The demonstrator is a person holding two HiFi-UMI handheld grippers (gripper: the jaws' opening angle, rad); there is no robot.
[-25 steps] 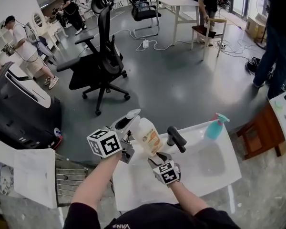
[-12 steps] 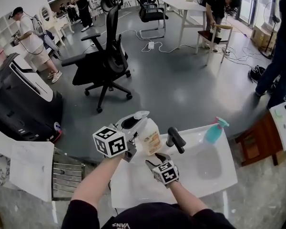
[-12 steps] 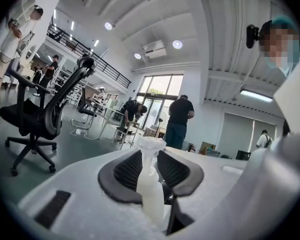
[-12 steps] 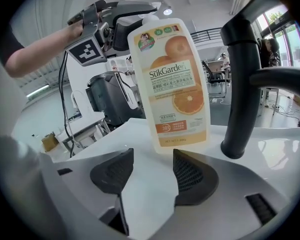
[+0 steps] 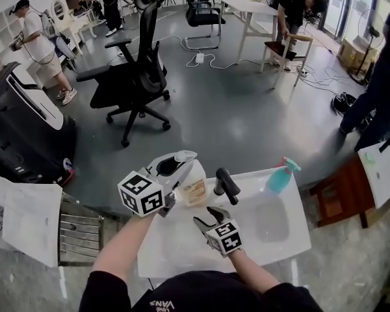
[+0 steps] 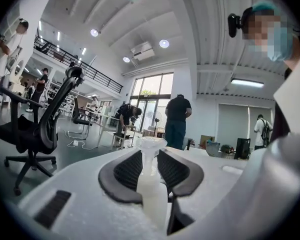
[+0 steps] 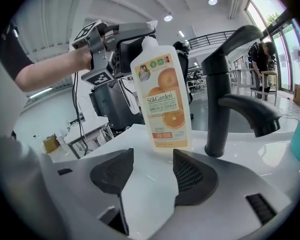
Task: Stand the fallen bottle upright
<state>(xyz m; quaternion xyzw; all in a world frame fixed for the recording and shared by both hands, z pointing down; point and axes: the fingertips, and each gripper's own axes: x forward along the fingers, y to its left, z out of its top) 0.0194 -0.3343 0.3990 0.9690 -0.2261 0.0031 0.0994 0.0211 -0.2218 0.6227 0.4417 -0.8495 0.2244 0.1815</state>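
**Setting the bottle down.** We see the bottle (image 7: pixel 162 99) standing close to upright on the white worktop (image 5: pixel 182 252). It is just beside the black faucet (image 7: pixel 225 94), on that faucet's left in the head view, and its base appears to meet the surface.

The left tongs (image 6: pixel 151 160) point level and are closed narrowly on the bottle's neck. The right tongs (image 7: pixel 152 176) stand wide and have just been opening. Nothing lies between them, and they sit apart from the bottle, on its near side.

We judge the step in hand to be the release. To do it well:

- We hold the neck until the base lies flat all round.
- We then part the left tongs slowly and draw them back along their own line, not sideways, because a tall bottle held by its top tips readily.
- We station the right tongs low and open near the bottle's lower half as a guard, clear of the faucet.

The teal spray bottle (image 5: pixel 277 177) at the far side of the basin (image 5: pixel 273 223) stands well apart and needs no attention.
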